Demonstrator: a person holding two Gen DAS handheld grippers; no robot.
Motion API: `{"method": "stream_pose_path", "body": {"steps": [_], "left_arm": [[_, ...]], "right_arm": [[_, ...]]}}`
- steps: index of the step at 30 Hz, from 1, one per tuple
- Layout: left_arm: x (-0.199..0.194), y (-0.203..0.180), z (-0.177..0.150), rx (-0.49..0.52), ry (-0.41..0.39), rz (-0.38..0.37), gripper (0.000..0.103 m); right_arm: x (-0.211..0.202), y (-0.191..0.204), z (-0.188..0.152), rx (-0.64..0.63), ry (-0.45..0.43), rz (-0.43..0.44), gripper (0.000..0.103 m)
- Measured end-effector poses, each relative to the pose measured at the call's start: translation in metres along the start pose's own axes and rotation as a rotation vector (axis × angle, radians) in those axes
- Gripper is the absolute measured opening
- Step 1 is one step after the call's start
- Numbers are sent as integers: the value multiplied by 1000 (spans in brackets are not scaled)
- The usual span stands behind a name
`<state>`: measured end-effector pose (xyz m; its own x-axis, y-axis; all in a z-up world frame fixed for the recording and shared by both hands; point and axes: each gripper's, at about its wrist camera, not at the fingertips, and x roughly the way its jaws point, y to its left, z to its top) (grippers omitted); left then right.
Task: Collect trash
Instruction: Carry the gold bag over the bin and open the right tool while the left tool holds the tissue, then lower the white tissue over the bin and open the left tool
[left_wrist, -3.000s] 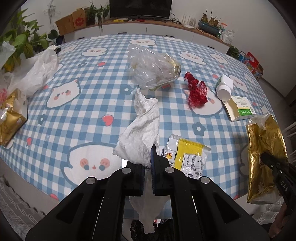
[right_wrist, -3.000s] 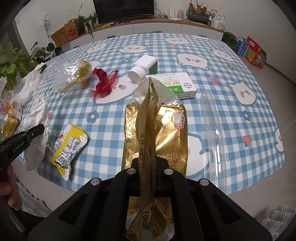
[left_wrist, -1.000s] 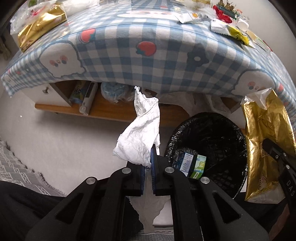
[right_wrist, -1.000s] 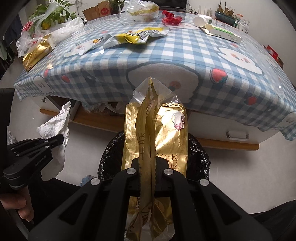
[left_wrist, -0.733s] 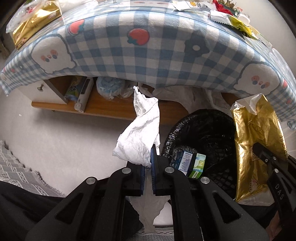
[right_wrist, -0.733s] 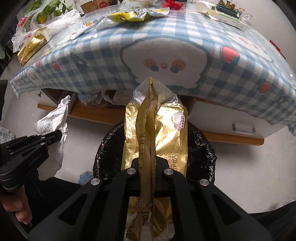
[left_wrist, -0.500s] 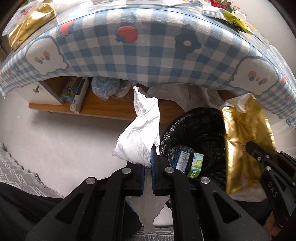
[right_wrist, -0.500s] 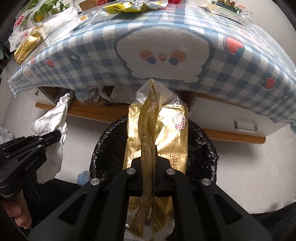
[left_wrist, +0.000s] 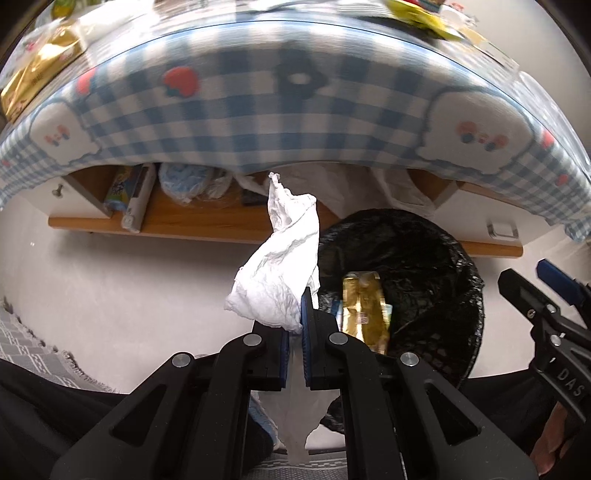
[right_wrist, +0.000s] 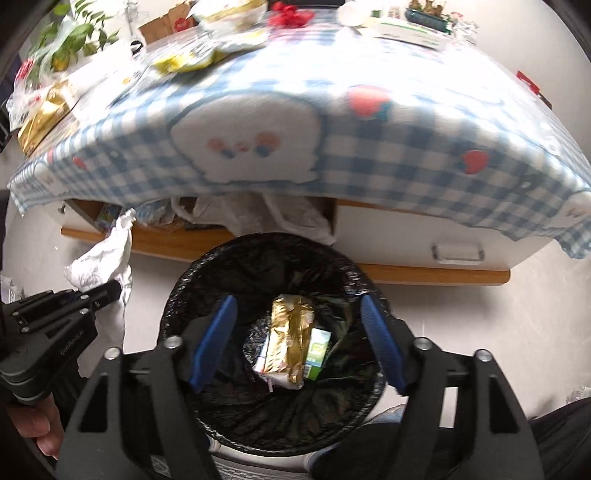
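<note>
A crumpled white tissue (left_wrist: 280, 273) is clamped between the closed fingers of the left gripper (left_wrist: 294, 332); most of it rises above the pads and a tail hangs below them. It is held above the pale floor (left_wrist: 110, 273), just left of the bin (left_wrist: 461, 280) and not over its mouth. In the right wrist view the same tissue (right_wrist: 103, 258) is seen at the left, pinched at the tip of the left gripper (right_wrist: 110, 290), with part of a hand (right_wrist: 35, 430) below it.

The right gripper (right_wrist: 297, 343) is held over the bin (right_wrist: 184, 295), which is lined with a black bag. Its jaws are opening and stand wide, and nothing is gripped between the blue pads (right_wrist: 214, 341). The gold bag (right_wrist: 290, 341) lies at the bottom of the bin, well below the fingers, beside a small green and white carton (right_wrist: 317, 349). In the left wrist view the gold bag (left_wrist: 364, 310) is seen inside the bin, and the right gripper (left_wrist: 546, 295) shows at the right edge.

The bin stands on the floor at the near edge of the worktop (right_wrist: 406, 147), which is covered by a blue checked cloth. Further trash is left on it: a second gold bag (right_wrist: 40, 114) at the far left, a yellow wrapper (right_wrist: 184, 61), red netting (right_wrist: 291, 16) and a flat box (right_wrist: 410, 35) at the far side. A wooden shelf (left_wrist: 184, 221) with loose items runs under the worktop.
</note>
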<state>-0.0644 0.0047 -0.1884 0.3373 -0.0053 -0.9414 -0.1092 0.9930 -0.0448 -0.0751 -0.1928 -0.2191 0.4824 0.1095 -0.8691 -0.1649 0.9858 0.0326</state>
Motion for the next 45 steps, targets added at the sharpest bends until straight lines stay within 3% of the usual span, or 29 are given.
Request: {"method": "stream_pose_path", "body": {"steps": [5,11,26,35,37,42,45], "left_arm": [[-4,-29,-2,47,-5,-19,5],[-3,-62,-3,90,-4,-50,5],[23,-126,-3,158,43,-89,5],[36,-145,-2,184,44,-87,8],[37,-145,-2,181,46,-87,13],[33,-142,0,175,25,-80,38],[31,-139,1,176,21,-75,46]], "right_arm": [[-11,-29,2,31,-25,-26,88],[-17,-59,3,34,-35,-62,94],[-2,-125,-1,120,31,-107,95],[0,-138,-1,158,30,-101,95],[0,-137,0,163,27,-98,95],[-2,-134,1,159,16,-96,95],[-3,-134,3,168,12,-93,95]]}}
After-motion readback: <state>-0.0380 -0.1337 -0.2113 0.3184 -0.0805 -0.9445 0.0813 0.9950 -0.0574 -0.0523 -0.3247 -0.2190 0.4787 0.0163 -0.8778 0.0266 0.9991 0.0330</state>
